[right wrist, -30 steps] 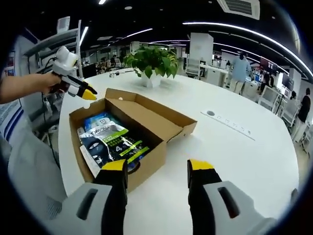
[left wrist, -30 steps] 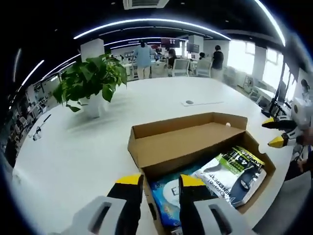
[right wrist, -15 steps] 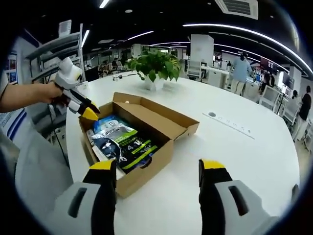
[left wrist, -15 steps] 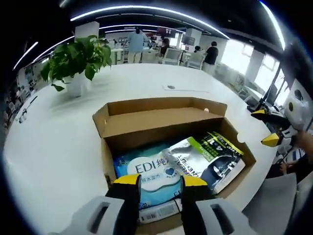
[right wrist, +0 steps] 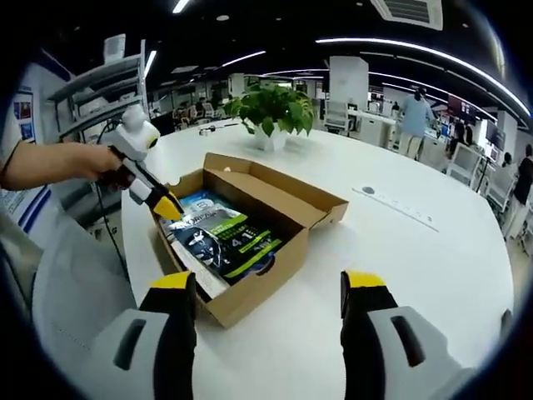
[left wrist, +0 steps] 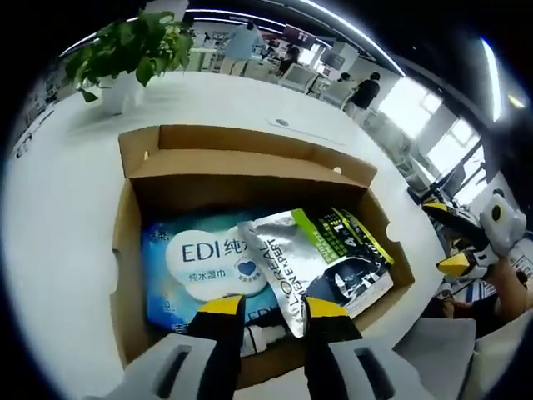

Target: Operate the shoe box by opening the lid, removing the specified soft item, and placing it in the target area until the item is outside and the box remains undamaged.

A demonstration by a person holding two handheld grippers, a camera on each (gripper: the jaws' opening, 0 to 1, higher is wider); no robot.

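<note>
shoe box lies open on the white table in the left gripper view, its lid folded back on the far side, so that step looks done. inside, a blue wet-wipes pack lies flat on the left and a silver-green pouch overlaps its right edge. the left gripper hangs at the box's near wall, jaws a little apart with nothing between them, their yellow tips over the seam where the two packs meet (probably lined up for a pick, though which pack is the soft item i cannot tell). the right gripper waits off the box's right corner, and a potted plant stands well behind.

in the right gripper view, the box sits near the table edge with both packs inside it. the left gripper, in a person's hand, dips its tip over the box's left end. the right gripper is held back from the box, jaws spread wide and empty, likely kept clear to leave room. the plant stands beyond.
</note>
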